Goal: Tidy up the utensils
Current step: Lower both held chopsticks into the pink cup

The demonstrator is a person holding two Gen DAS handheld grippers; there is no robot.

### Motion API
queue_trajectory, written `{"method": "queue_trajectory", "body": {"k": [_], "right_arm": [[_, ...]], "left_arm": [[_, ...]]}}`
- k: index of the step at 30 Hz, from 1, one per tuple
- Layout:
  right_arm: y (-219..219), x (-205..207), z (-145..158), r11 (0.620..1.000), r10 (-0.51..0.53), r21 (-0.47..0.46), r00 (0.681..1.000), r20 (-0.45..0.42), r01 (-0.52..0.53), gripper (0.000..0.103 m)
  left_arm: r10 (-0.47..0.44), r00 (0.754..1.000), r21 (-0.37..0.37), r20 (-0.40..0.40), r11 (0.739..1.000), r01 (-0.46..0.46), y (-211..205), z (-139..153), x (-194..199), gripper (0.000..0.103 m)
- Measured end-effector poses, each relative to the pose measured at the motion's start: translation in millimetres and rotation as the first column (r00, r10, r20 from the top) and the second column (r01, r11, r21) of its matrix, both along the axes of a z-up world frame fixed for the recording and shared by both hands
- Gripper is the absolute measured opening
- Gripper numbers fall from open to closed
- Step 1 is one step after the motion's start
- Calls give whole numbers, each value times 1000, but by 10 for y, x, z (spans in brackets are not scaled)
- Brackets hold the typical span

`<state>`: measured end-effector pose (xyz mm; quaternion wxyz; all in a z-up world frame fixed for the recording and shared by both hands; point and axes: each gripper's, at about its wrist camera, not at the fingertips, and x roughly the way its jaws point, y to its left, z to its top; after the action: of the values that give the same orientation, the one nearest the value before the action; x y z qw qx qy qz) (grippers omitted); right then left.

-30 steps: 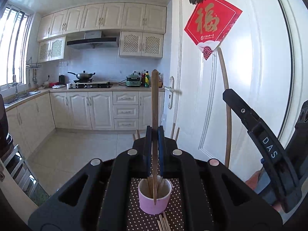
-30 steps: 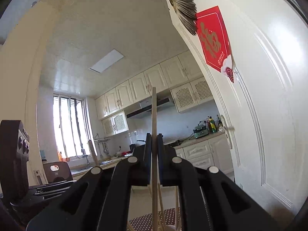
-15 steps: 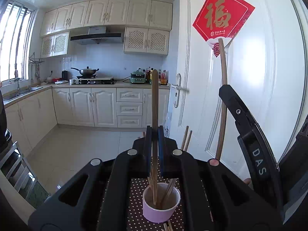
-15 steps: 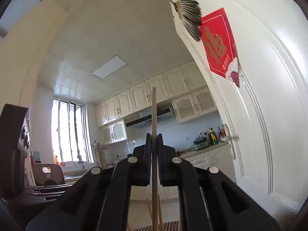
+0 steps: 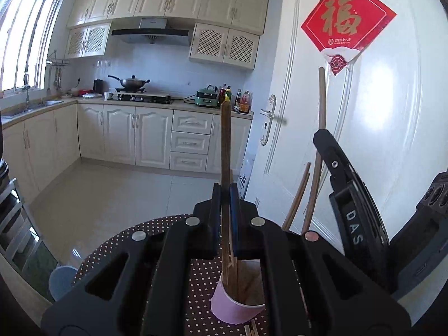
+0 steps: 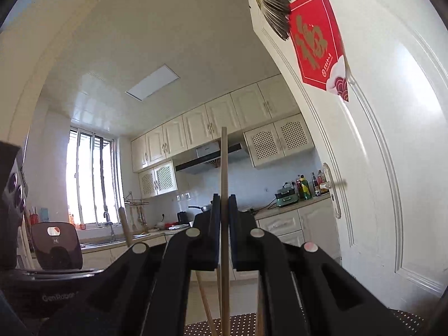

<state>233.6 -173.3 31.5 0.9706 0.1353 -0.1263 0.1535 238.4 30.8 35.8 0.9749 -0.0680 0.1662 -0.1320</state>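
My left gripper (image 5: pixel 225 196) is shut on a dark brown chopstick (image 5: pixel 224 145) that stands upright, its lower end inside the pink cup (image 5: pixel 235 305). The cup stands on a brown dotted tablecloth (image 5: pixel 140 240) and holds a few more chopsticks (image 5: pixel 296 196) that lean to the right. A few loose chopsticks (image 5: pixel 249 330) lie in front of the cup. My right gripper (image 6: pixel 223 204) is shut on a pale wooden chopstick (image 6: pixel 224 162), held upright; the cup is hidden below it. In the left wrist view that right gripper (image 5: pixel 347 193) shows at the right, beside the cup.
A white door (image 5: pixel 378 140) with a red paper sign (image 5: pixel 347 22) stands close on the right. A pale blue stool (image 5: pixel 61 280) is beside the table at the lower left. A black appliance (image 6: pixel 56 246) sits to the left. Kitchen counters lie far behind.
Both grippers have sunk with their chopsticks still gripped. The pink cup has come closer, and the left chopstick's lower end now reaches deeper into it.
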Motion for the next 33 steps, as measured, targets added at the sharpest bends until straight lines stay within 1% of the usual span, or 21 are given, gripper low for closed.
{"method": "queue_trajectory", "body": {"k": [5,9,15,18,22,24,27,33], "right_arm": [[47,5,-51,1000,-9,-21,1000,18,9,4],[80,61,-60,999,6,-34,1000,3,-5,4],[104,125,-145,998,-10,-57,1000,-24,8,4],[99,160,-194,998,-11,-62,999,-50,8,4],[95,217,-277,998,-5,-65,995,-102,-2,4],[81,227,-310,998,-3,-68,992,-126,-5,4],[62,224,-358,996,-20,-85,988,-154,7,4],[-34,204,-433,997,-19,-74,974,-226,2,5]], "left_arm": [[-15,999,-40,-28,999,14,56,-106,86,7],[-24,999,-51,-42,998,22,62,-187,117,7],[-41,998,-66,-57,997,37,72,-251,154,7],[-45,997,-55,-67,998,42,35,-294,185,7],[-47,993,-62,-106,997,40,38,-385,232,7],[-42,994,-59,-102,998,36,34,-407,231,7],[-58,994,-58,-89,997,53,27,-416,201,7],[-71,994,-61,-86,996,66,-1,-443,205,7]]}}
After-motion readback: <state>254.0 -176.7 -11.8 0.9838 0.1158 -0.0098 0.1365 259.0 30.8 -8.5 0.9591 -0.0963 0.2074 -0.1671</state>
